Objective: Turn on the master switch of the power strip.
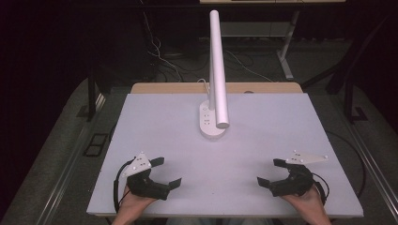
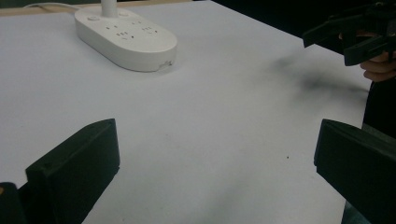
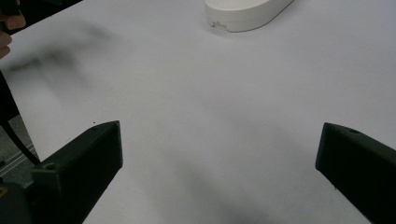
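The lamp (image 1: 213, 123) stands at the middle of the counter (image 1: 281, 140), well apart from both tools. The left tool (image 1: 163, 172) and right tool (image 1: 273, 171) are wide open and empty. The lamp looks stiff, smooth and top-heavy; its oval base seems the safest place to hold it.

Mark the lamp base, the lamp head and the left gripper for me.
lamp base (image 1: 211, 125), high view, flat top of the oval base near its buttons.
lamp head (image 1: 218, 70), high view, middle of the white tube.
left gripper (image 1: 169, 172), high view, midway between its open fingers.
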`<state>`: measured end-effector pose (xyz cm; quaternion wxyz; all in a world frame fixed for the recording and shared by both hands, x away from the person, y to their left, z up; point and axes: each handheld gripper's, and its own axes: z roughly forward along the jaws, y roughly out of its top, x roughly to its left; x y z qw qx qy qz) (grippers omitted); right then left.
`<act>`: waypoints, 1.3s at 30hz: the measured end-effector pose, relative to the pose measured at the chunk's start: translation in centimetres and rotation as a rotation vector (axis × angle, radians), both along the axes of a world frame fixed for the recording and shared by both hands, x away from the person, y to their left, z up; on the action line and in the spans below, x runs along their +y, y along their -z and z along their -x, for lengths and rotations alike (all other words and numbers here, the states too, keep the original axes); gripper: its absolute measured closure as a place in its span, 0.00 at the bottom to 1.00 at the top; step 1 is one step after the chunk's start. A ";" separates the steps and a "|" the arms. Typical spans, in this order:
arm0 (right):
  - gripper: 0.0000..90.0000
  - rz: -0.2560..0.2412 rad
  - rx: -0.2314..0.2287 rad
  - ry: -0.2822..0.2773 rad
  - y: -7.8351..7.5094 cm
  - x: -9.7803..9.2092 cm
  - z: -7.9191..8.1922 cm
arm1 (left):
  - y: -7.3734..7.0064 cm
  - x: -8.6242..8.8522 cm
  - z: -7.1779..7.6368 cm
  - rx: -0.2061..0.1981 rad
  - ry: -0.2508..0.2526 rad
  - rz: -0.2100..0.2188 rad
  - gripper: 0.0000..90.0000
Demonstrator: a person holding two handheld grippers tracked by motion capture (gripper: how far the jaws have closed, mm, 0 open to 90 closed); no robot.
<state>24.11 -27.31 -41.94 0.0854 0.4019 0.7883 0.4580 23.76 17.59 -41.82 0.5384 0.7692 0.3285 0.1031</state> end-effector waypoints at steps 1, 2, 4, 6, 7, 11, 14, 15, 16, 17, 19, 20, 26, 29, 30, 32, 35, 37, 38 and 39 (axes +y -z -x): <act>0.00 0.000 -0.002 -0.001 0.0 -0.1 0.0 | 0.0 0.0 0.0 0.000 0.002 -0.003 0.00; 0.00 -0.001 0.001 0.002 0.0 -0.1 0.1 | 0.0 -0.1 0.0 0.001 0.010 -0.007 0.00; 0.00 -0.003 0.001 0.007 -0.1 -0.2 0.2 | 0.0 -0.1 0.0 0.001 0.017 -0.012 0.00; 0.00 -0.007 0.000 0.007 -0.1 -0.3 0.2 | -0.1 -0.2 0.0 0.003 0.018 -0.007 0.00; 0.00 -0.006 -0.003 0.007 -0.1 -0.4 0.2 | -0.1 -0.2 0.0 0.004 0.023 -0.009 0.00; 0.00 -0.003 0.005 0.010 -0.1 -0.5 0.2 | -0.4 -0.2 -0.1 0.013 0.035 -0.008 0.00; 0.00 -0.004 0.006 0.010 -0.1 -0.5 0.2 | -0.5 -0.2 -0.1 0.014 0.039 -0.005 0.00; 0.00 -0.003 0.007 0.009 -0.1 -0.5 0.2 | -0.6 -0.3 -0.1 0.018 0.042 -0.005 0.00; 0.00 -0.002 0.008 0.009 -0.1 -0.5 0.2 | -0.6 -0.3 -0.2 0.025 0.053 -0.010 0.00; 0.00 -0.001 0.010 0.009 -0.1 -0.5 0.2 | -0.7 -0.4 -0.3 0.033 0.058 -0.009 0.00; 0.00 0.001 0.011 0.008 0.0 -0.6 0.2 | -0.7 -0.5 -0.3 0.035 0.065 -0.011 0.00; 0.00 0.002 0.014 0.007 0.0 -0.6 0.2 | -0.7 -0.5 -0.3 0.037 0.069 -0.013 0.00; 0.00 0.000 0.021 0.011 0.0 -0.8 0.2 | -1.2 -0.9 -0.5 0.041 0.086 -0.030 0.00; 0.00 -0.001 0.022 0.012 0.0 -0.9 0.2 | -1.5 -0.8 -0.7 0.044 0.087 -0.041 0.00; 0.00 -0.003 0.025 0.014 0.0 -0.9 0.3 | -1.5 -0.8 -0.7 0.044 0.087 -0.041 0.00; 0.00 -0.004 0.028 0.016 0.0 -1.0 0.3 | -1.6 -0.7 -0.8 0.051 0.083 -0.042 0.00; 0.00 -0.004 0.025 0.018 0.0 -1.0 0.2 | -1.8 -0.7 -0.9 0.052 0.084 -0.046 0.00; 0.00 -0.003 0.027 0.017 0.0 -1.0 0.3 | -1.9 -0.6 -1.0 0.052 0.087 -0.046 0.00; 0.00 -0.004 0.033 0.018 0.0 -1.0 0.3 | -2.0 -0.6 -1.0 0.052 0.090 -0.049 0.00; 0.00 -0.004 0.033 0.017 0.0 -1.0 0.3 | -2.1 -0.7 -1.1 0.053 0.088 -0.049 0.00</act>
